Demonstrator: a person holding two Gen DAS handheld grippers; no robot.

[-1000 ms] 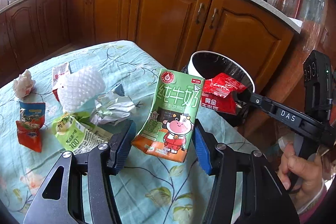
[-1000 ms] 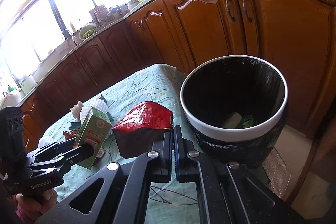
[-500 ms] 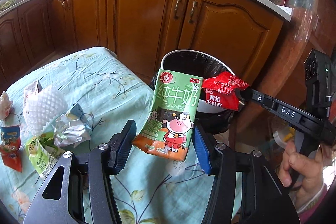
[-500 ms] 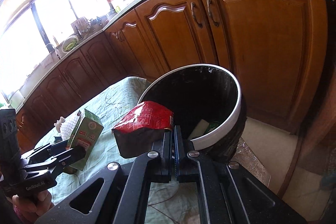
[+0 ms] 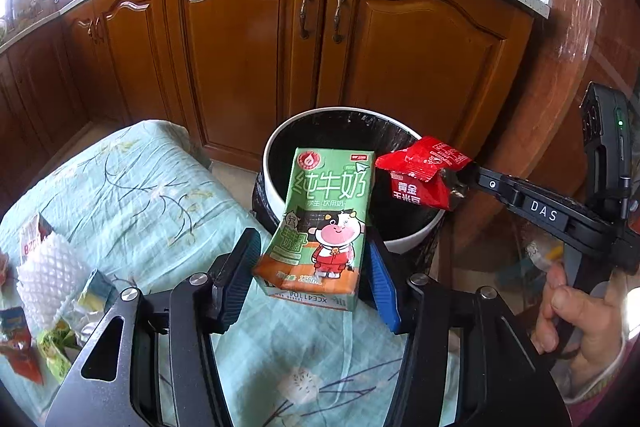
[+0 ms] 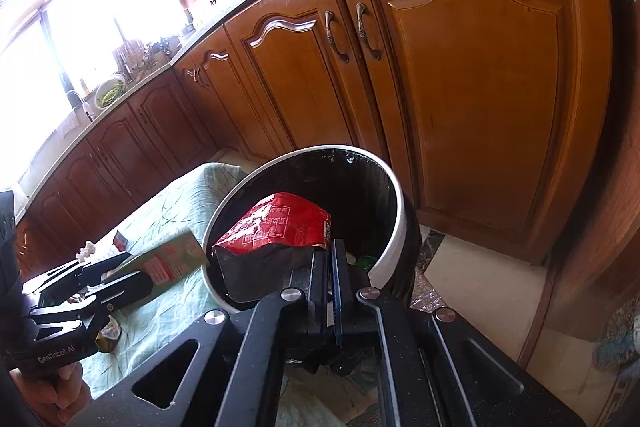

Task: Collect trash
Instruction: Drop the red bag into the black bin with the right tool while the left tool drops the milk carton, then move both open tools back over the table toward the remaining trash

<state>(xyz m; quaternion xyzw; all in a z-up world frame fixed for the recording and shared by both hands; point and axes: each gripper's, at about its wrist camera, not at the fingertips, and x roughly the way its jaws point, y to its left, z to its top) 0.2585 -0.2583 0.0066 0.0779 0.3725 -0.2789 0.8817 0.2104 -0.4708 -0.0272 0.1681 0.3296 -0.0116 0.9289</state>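
My left gripper [image 5: 312, 279] is shut on a green milk carton [image 5: 320, 227] and holds it upright at the near rim of the trash bin [image 5: 276, 151]. The bin is white-rimmed with a black liner. My right gripper [image 6: 330, 267] is shut on a red snack wrapper [image 6: 276, 223] and holds it over the bin's opening [image 6: 400, 203]. The wrapper also shows in the left wrist view [image 5: 424, 179], at the right gripper's tip. The carton shows in the right wrist view [image 6: 168, 259], left of the bin.
A table with a teal floral cloth [image 5: 132, 195] carries more trash at its left end: white foam netting [image 5: 48, 279], crumpled foil and small wrappers [image 5: 56, 347]. Wooden cabinets [image 5: 248, 47] stand behind the bin. Tiled floor [image 6: 488, 279] lies right of it.
Both grippers have moved away from the table's trash pile toward the bin. The red wrapper now hangs over the bin's opening and the carton has reached its rim.
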